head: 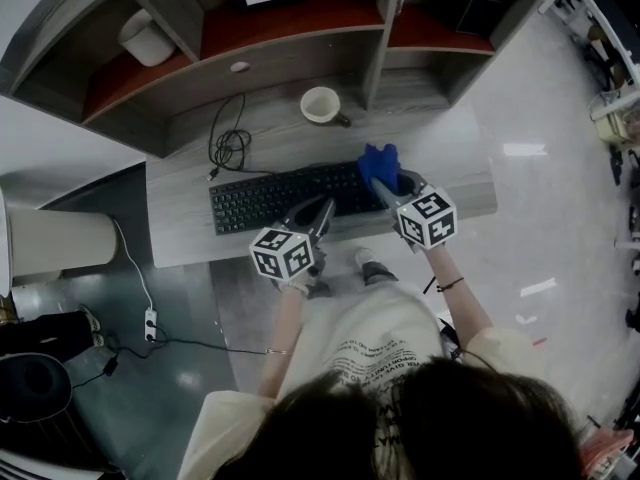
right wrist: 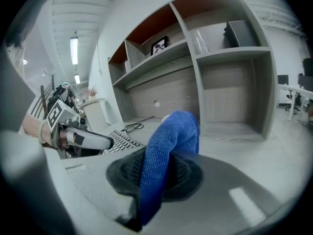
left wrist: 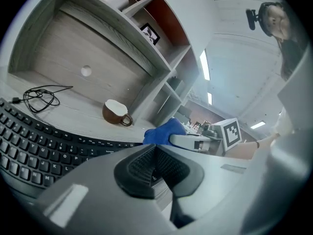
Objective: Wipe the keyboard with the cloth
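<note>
A black keyboard lies along the front of the grey desk; I also see its keys in the left gripper view. My right gripper is shut on a blue cloth above the keyboard's right end. The cloth stands up between the jaws in the right gripper view. My left gripper hovers over the keyboard's front edge near the middle, shut, with nothing between its pads. The cloth and the right gripper show to its right.
A brown cup with a white inside stands behind the keyboard; the cup is also in the left gripper view. A coiled black cable lies at the back left. Shelves rise behind the desk. A power strip lies on the floor.
</note>
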Demonstrator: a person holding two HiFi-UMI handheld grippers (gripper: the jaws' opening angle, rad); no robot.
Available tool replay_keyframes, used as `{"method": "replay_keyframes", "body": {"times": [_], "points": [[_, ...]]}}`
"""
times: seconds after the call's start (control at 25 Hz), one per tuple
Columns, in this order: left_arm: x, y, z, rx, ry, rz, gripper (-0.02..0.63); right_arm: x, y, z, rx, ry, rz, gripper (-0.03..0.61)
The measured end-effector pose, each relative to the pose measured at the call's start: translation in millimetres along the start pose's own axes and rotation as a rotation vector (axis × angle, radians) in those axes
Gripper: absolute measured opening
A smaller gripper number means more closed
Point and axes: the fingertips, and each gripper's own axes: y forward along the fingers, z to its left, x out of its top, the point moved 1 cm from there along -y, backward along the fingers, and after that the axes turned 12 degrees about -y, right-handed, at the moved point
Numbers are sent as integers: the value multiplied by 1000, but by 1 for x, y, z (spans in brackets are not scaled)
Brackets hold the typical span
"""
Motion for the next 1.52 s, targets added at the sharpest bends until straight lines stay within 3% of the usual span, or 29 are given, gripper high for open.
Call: {"method": "replay_keyframes", "body": {"times": [0.8,1.52], "points": [[19,-39,31,-36,23,20,-12,4,25,38,-76,41,13,58],[30,-78,57,-19,25,-3,-12,13,52,71,-66,53,4,58]]}}
